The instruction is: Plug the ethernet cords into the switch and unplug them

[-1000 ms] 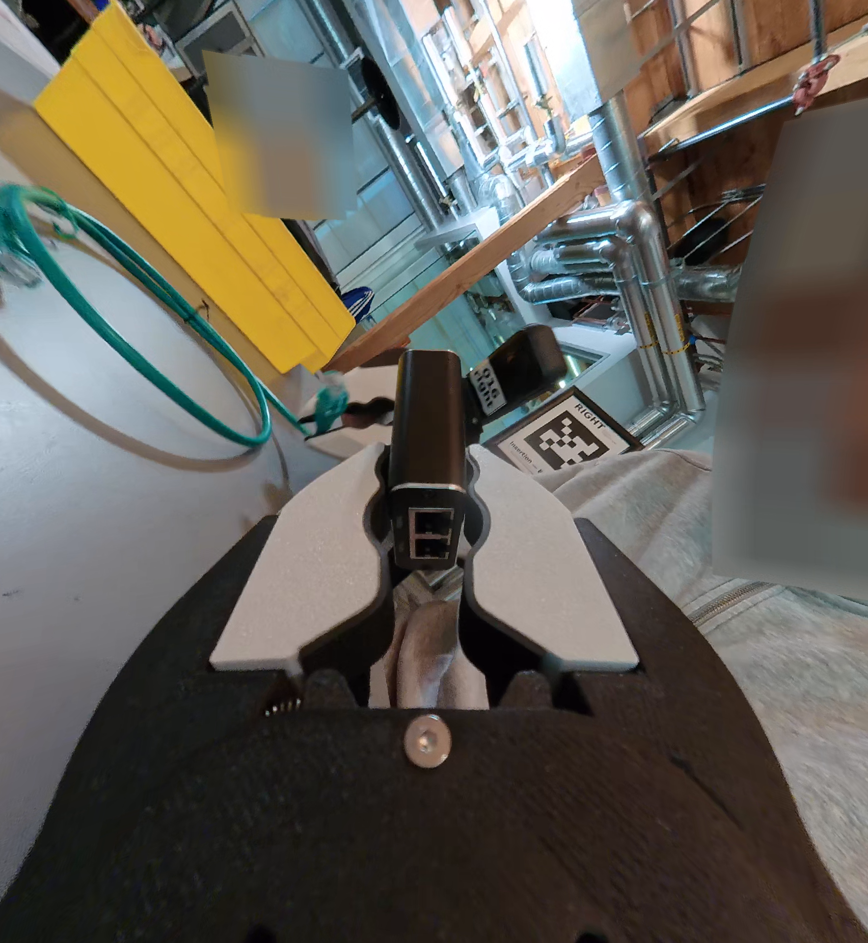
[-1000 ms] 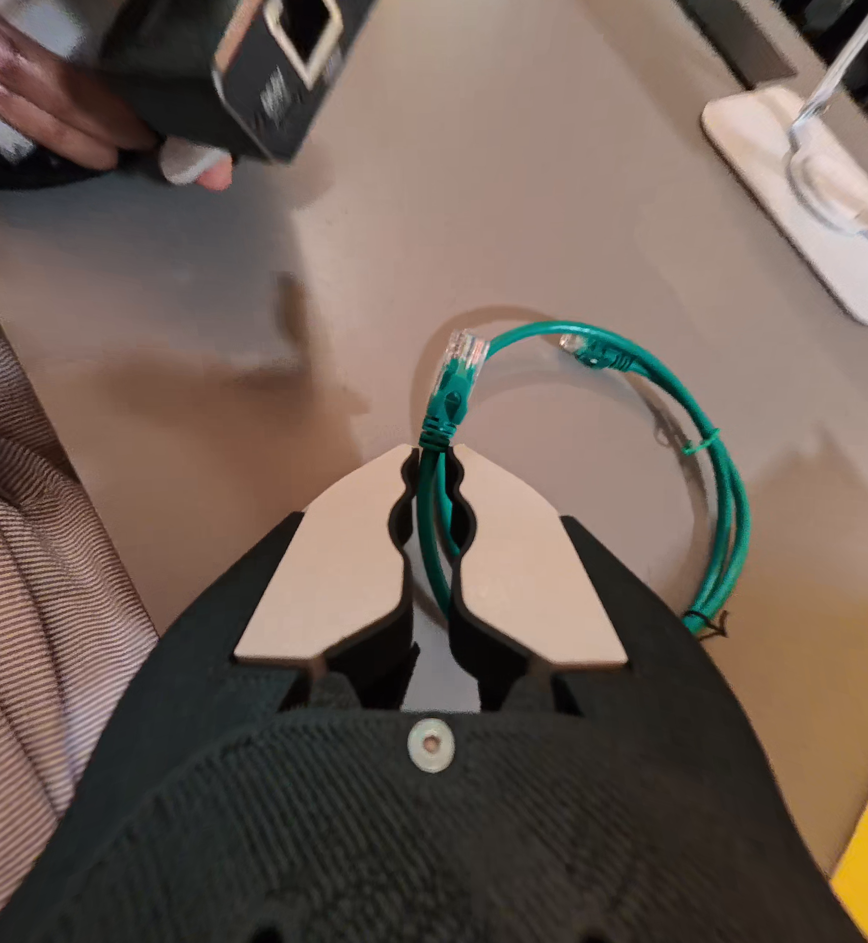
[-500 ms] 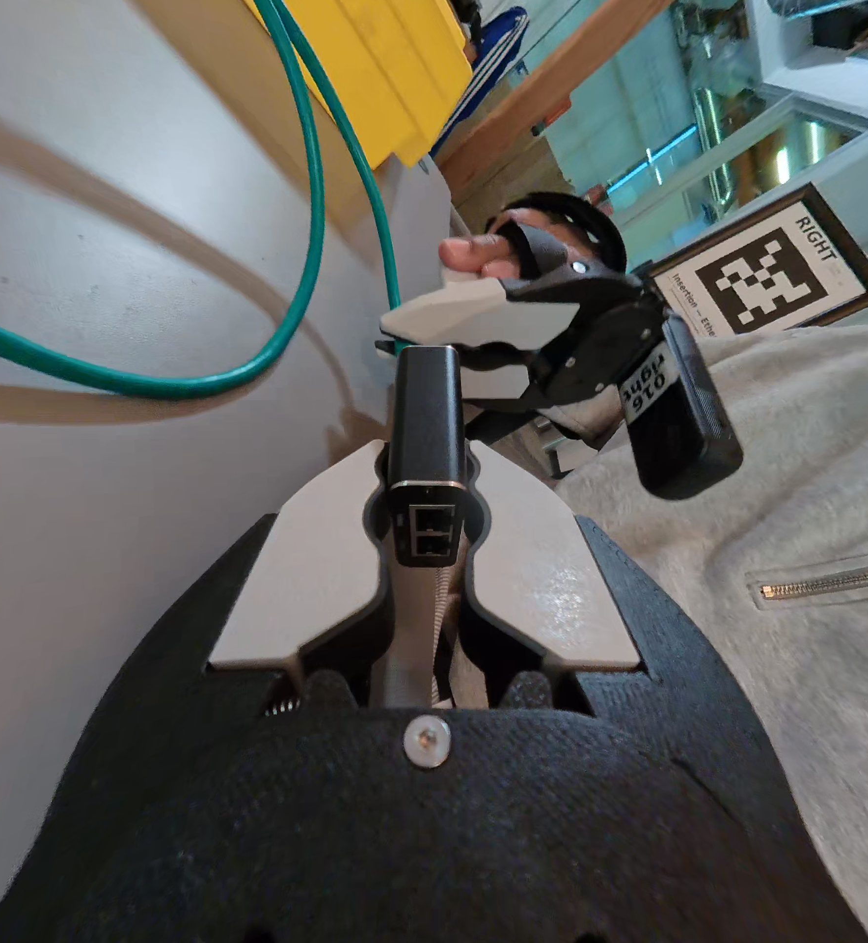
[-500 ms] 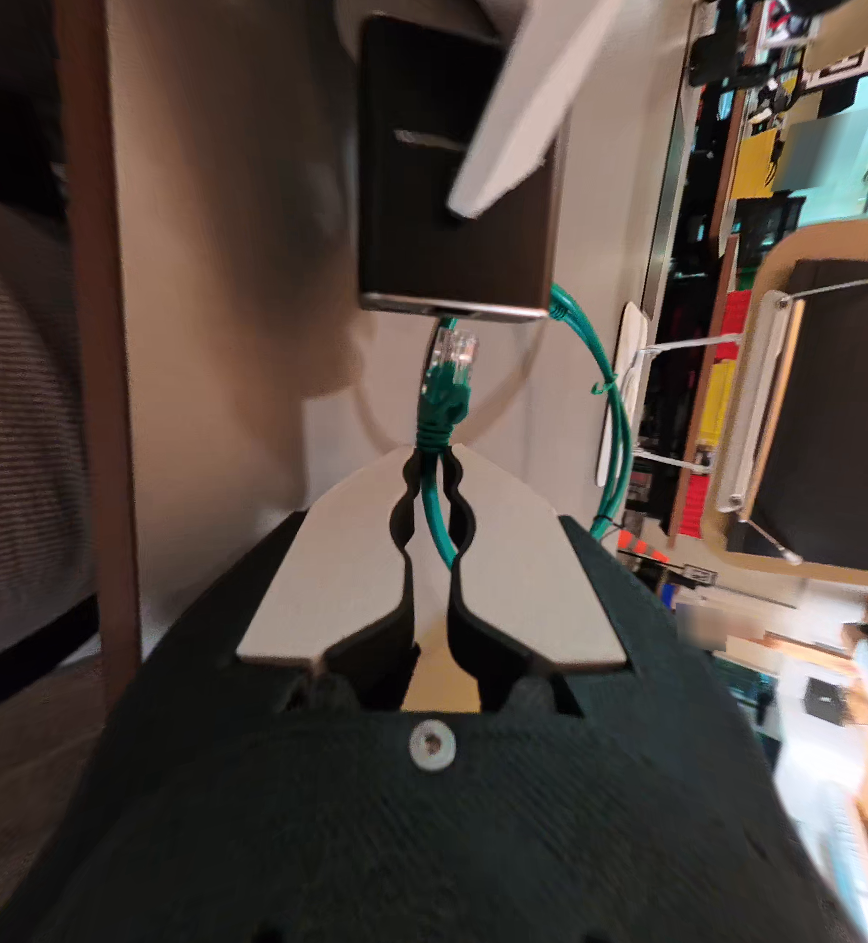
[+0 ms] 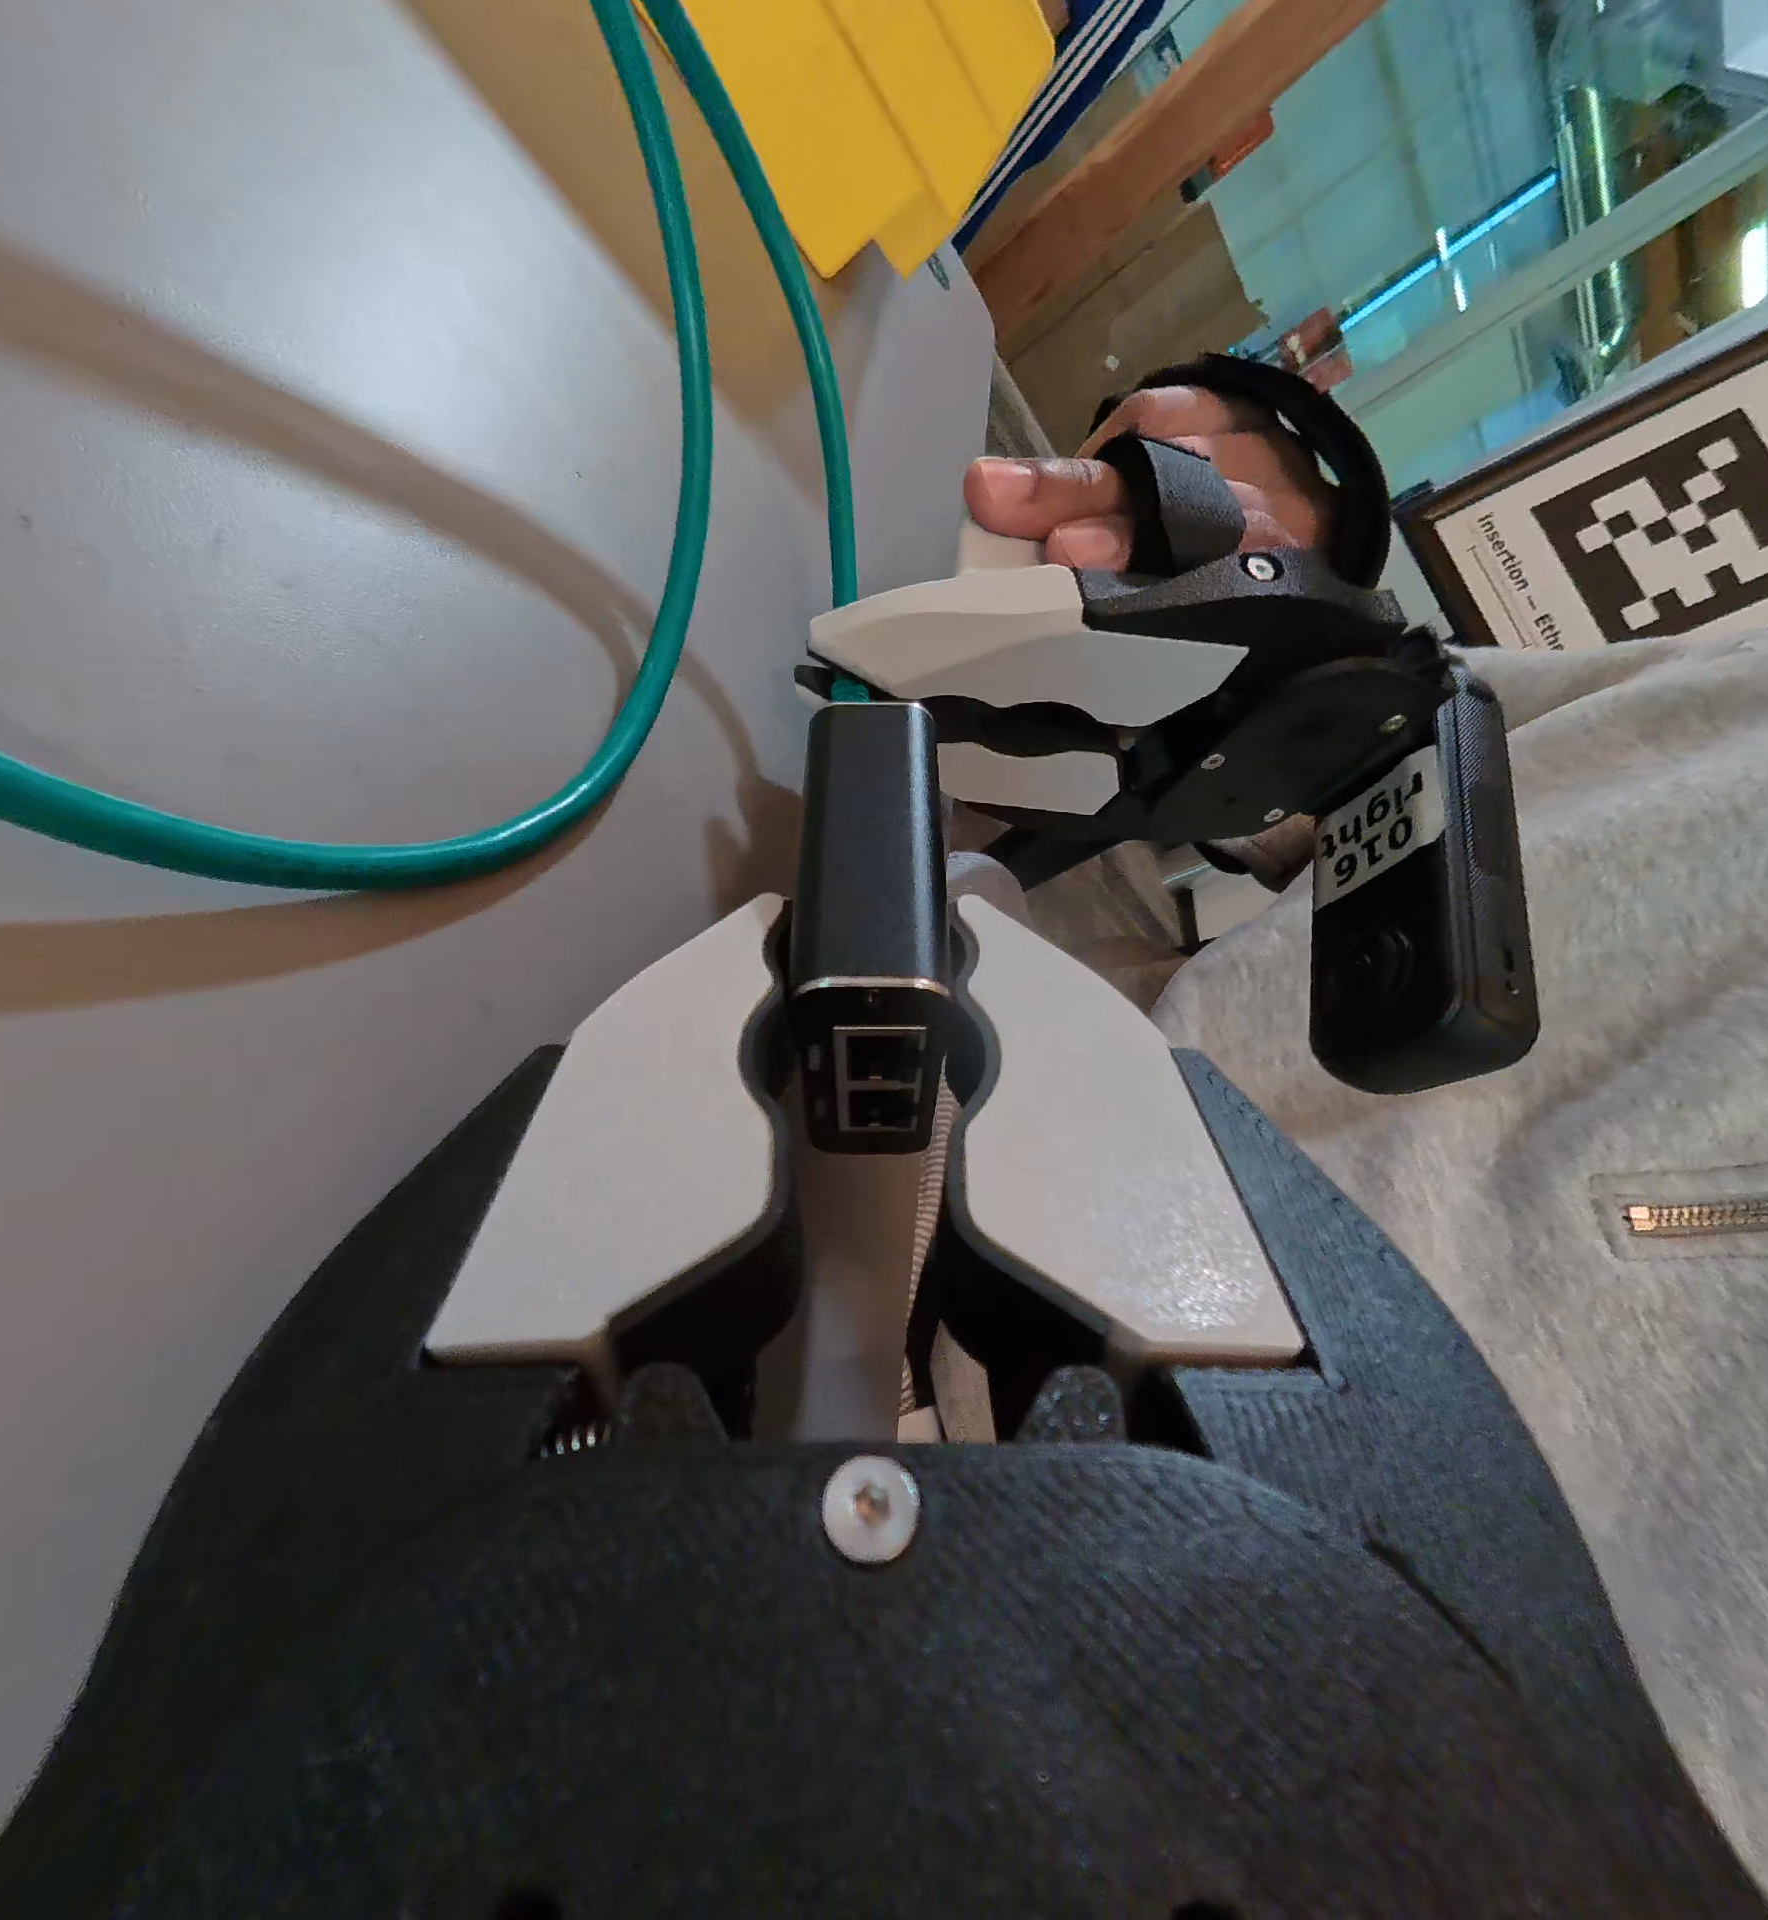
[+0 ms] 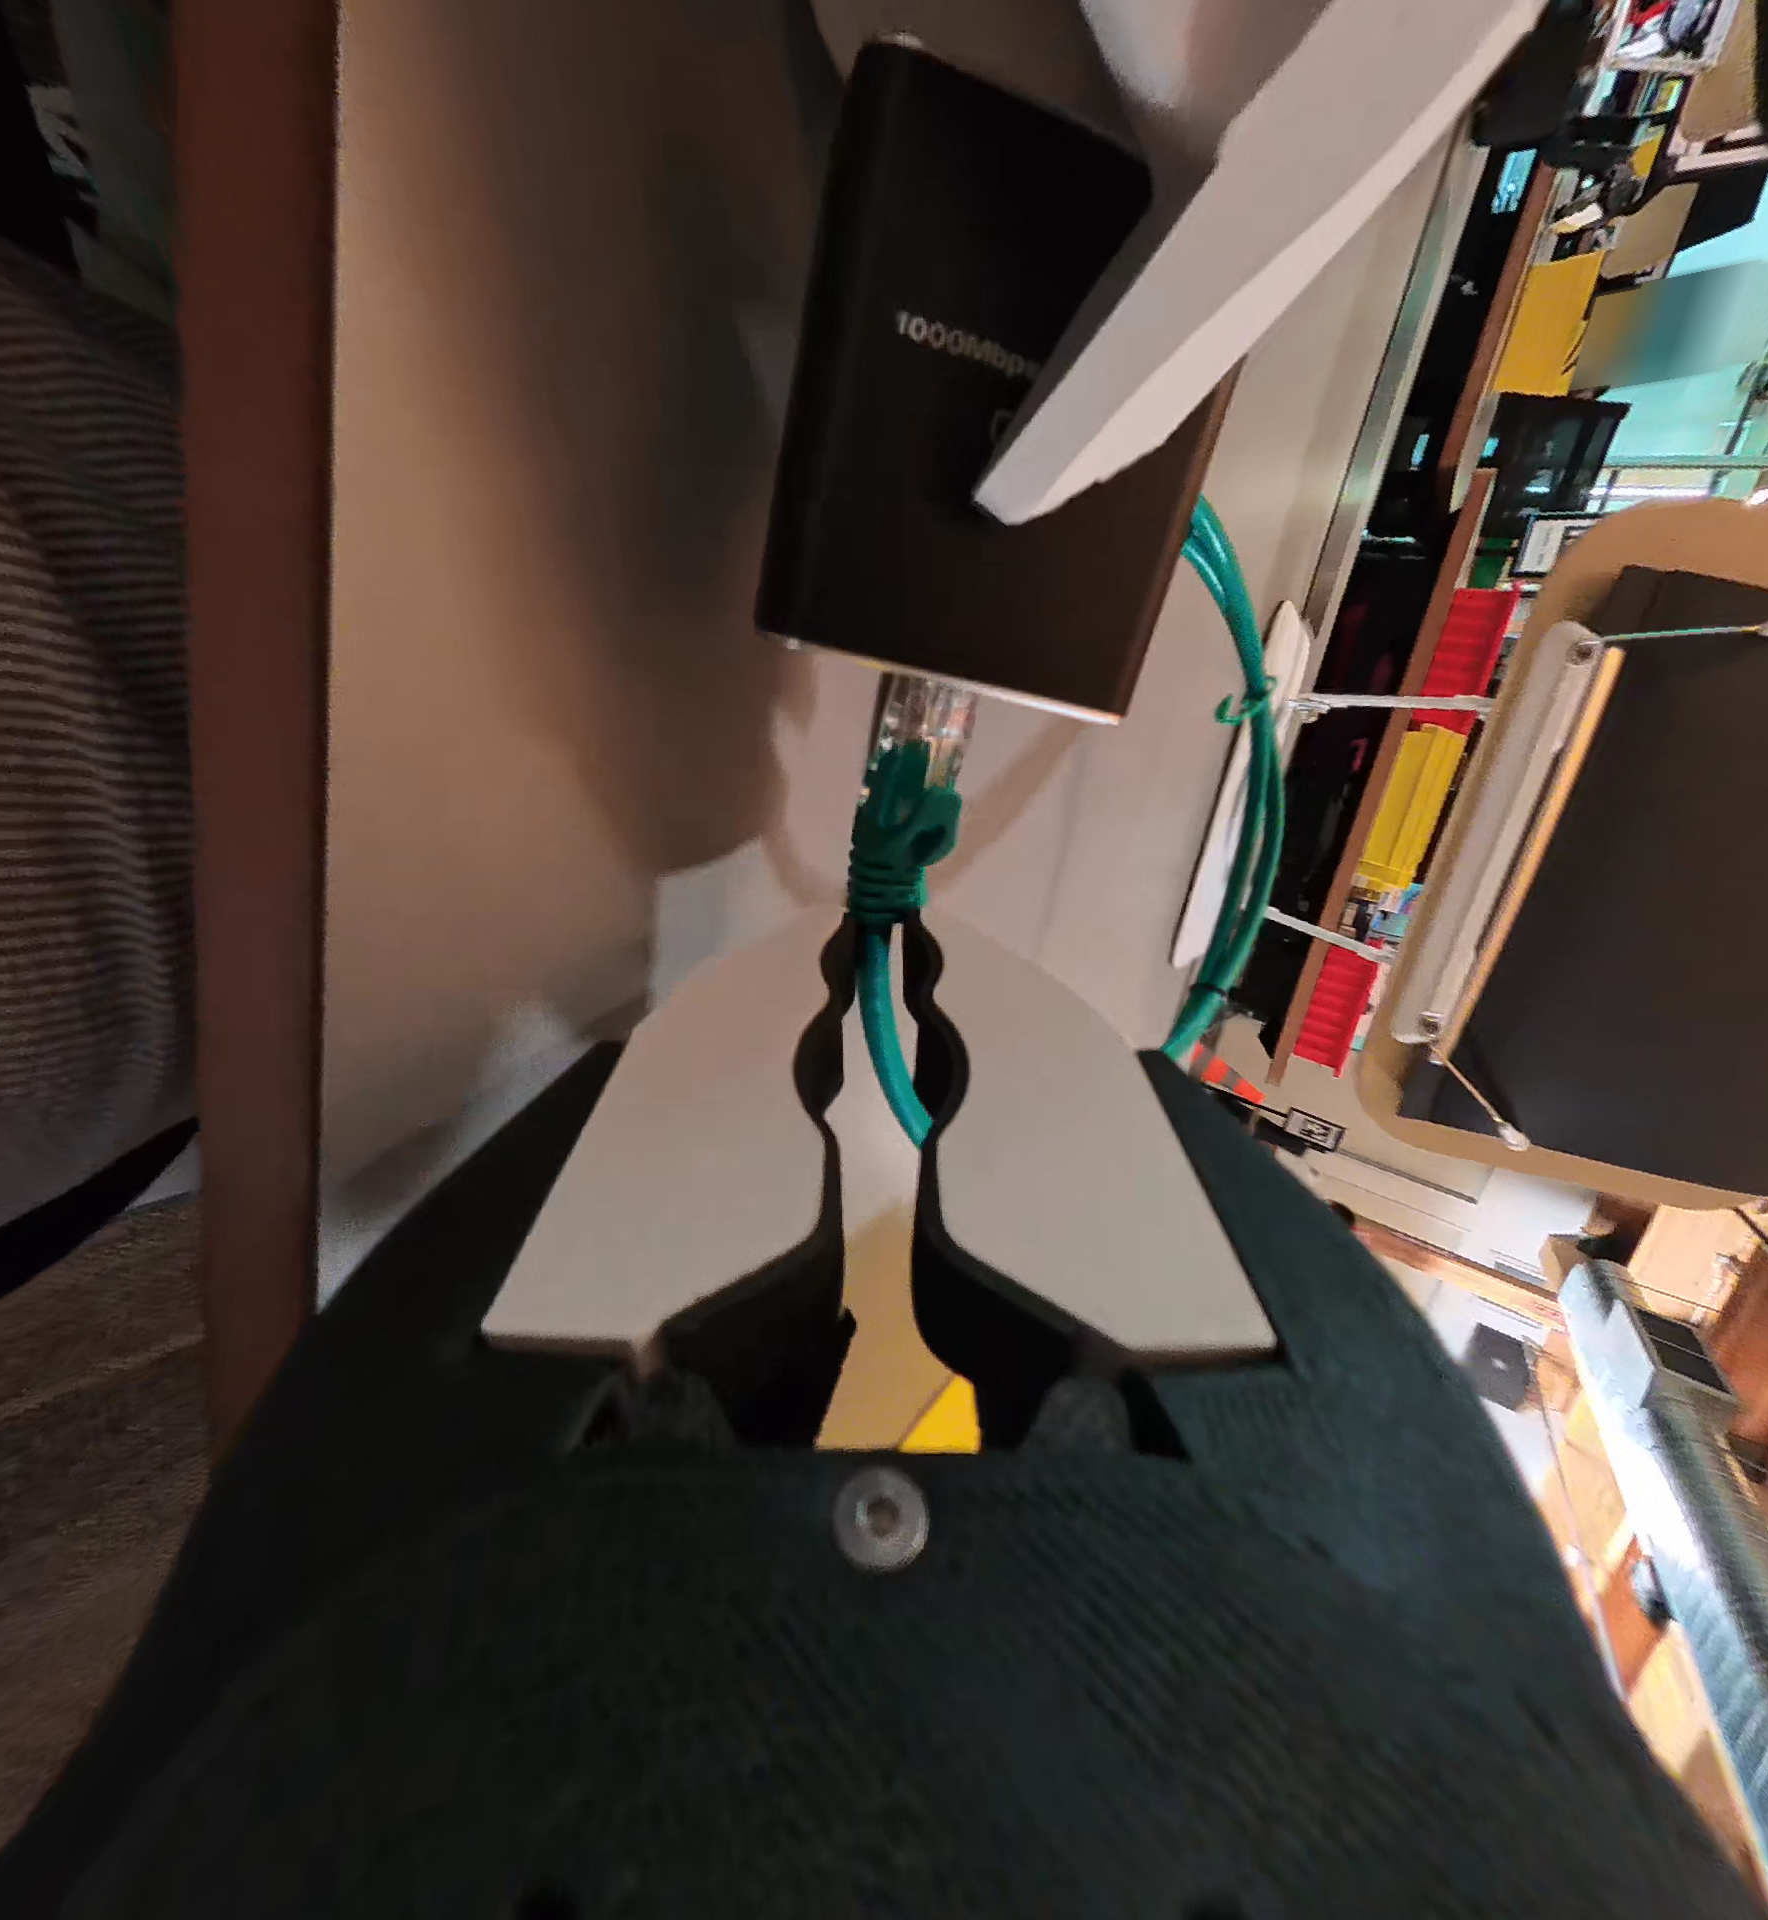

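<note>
Left gripper (image 5: 864, 997) clamped on the black switch (image 5: 867, 862), held clear of the table (image 5: 236, 520); right gripper (image 6: 885, 940) closed on the green ethernet cord (image 6: 888, 1029) just behind its clear plug (image 6: 924, 717); plug tip at the switch's near-end port, directly ahead of the right gripper; plug's and switch's long axes nearly collinear; seating depth not discernible.
</note>
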A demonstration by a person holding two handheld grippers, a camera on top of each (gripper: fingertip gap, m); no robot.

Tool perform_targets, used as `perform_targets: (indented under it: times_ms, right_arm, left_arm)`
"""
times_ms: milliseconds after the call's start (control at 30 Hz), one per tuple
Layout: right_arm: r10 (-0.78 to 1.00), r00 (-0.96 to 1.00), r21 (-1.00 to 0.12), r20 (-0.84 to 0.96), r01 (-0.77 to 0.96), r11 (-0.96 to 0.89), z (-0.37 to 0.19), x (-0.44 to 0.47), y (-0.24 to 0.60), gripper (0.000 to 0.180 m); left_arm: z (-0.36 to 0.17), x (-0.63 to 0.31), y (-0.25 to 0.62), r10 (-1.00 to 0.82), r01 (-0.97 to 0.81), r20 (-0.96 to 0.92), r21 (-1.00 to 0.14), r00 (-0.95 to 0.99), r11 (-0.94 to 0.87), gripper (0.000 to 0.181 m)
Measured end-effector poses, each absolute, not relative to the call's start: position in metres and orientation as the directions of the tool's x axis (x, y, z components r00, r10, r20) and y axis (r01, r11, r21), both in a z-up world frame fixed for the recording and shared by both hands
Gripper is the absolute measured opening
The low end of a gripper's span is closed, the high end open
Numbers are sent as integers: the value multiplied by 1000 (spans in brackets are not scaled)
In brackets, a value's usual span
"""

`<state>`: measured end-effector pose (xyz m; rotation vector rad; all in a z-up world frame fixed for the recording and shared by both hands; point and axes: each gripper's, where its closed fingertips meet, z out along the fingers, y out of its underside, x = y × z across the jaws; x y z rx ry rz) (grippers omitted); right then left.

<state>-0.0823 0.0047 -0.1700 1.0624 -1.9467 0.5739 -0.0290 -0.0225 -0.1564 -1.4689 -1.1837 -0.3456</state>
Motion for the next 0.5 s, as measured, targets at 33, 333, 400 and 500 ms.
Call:
perform_targets:
  times_ms: [33, 333, 400, 500]
  right_arm:
    - [-461, -292, 3, 838, -842, 539, -169, -83, 4, 8]
    - [-404, -283, -3, 870, -822, 569, -160, -87, 1, 7]
    - [-398, -287, -3, 871, -814, 581, -160, -88, 1, 7]
    - [-402, -278, 11, 873, -811, 585, -163, -88, 0, 7]
  left_arm:
    - [-156, -29, -23, 457, 805, 773, -566, 441, 179, 24]
    - [-153, -31, -26, 420, 811, 804, -541, 421, 224, 24]
    - [-152, -30, -26, 413, 813, 807, -539, 422, 223, 24]
    - [-152, -31, -26, 407, 814, 812, -534, 418, 230, 24]
